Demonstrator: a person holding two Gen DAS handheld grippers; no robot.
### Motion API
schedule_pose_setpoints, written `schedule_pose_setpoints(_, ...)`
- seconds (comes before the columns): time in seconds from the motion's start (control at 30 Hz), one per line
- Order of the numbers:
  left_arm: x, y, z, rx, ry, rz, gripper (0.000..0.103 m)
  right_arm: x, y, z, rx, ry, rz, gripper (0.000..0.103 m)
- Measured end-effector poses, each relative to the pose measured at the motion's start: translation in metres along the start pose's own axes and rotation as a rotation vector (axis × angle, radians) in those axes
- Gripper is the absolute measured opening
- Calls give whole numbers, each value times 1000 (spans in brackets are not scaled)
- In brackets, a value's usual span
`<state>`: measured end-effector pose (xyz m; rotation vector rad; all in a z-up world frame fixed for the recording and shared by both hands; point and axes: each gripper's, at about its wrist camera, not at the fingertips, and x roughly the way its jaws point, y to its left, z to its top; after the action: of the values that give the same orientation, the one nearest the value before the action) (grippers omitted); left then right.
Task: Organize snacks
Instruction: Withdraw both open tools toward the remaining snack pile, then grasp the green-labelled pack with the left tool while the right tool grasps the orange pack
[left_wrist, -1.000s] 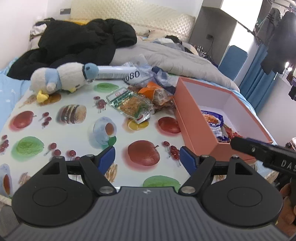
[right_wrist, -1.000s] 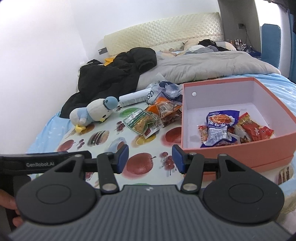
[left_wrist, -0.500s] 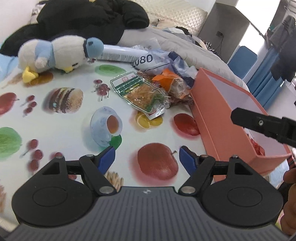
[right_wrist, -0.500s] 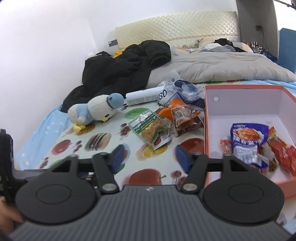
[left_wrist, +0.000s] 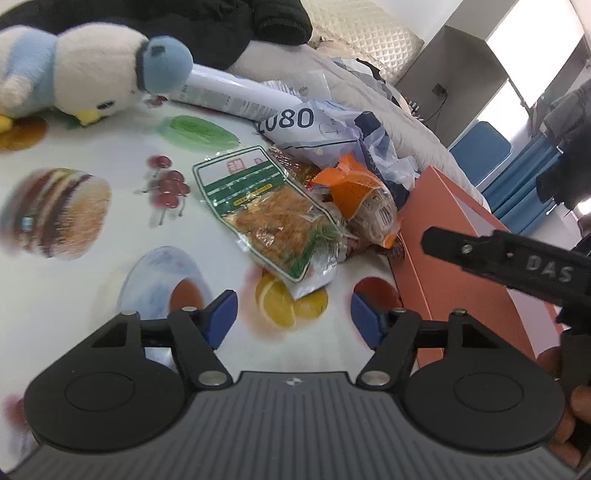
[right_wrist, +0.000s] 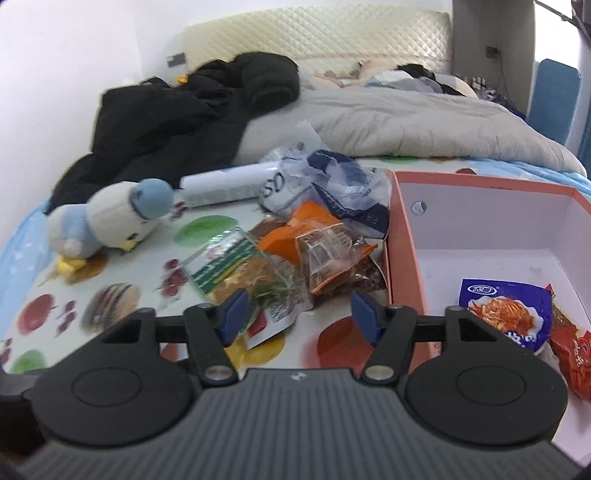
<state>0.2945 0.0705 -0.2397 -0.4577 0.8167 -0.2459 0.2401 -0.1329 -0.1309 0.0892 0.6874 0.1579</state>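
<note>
Since a second ago both grippers have come in low over the snack pile, which now fills far more of each view; the plush (left_wrist: 85, 70) has slid to the upper left of the left view. Judgement: this is the approach to the next pick, nothing lifted yet.

Left gripper (left_wrist: 293, 321): jaws apart and closing, nothing between the pads; the bottom corner of the green packet (left_wrist: 269, 218) lies just ahead of them. Right gripper (right_wrist: 295, 315): jaws apart, also closing, empty (the green packet's lower end sits just beyond the left pad, not pinched).

Pile, left to right in the right view: green packet (right_wrist: 243, 273), orange packet (right_wrist: 325, 254) partly on a dark one, blue-and-clear bag (right_wrist: 343, 188) behind, all on the printed cloth (right_wrist: 110, 295), and the pile's right edge touches the box wall.

Box (right_wrist: 402, 258), orange outside, white inside, open top: holds a blue packet (right_wrist: 506, 314) and a red one (right_wrist: 576, 350) at the near right; the far half of its floor is bare. Likely three or more snacks remain outside.
</note>
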Motion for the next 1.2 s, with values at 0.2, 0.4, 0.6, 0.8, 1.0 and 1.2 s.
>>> schedule_pose_setpoints(0.2,31,8,10,-20,21,-6,67,44,-1,5,38,52,-38,51)
schedule_pose_setpoints(0.4,46,9,12,-48,28,2,59,76,-5,3,74,99,-45,46)
schedule_pose_setpoints(0.6,57,8,15,-78,37,4,37,85,-4,0,80,86,-69,36)
schedule_pose_setpoints(0.8,63,14,17,-102,46,5,11,91,-5,-1,91,78,-85,14)
schedule_pose_setpoints(1.0,52,22,12,-109,39,14,2,84,-2,-2,70,62,-99,10)
schedule_pose_setpoints(1.2,24,29,6,-108,26,17,1,66,5,-10,55,58,-92,9)
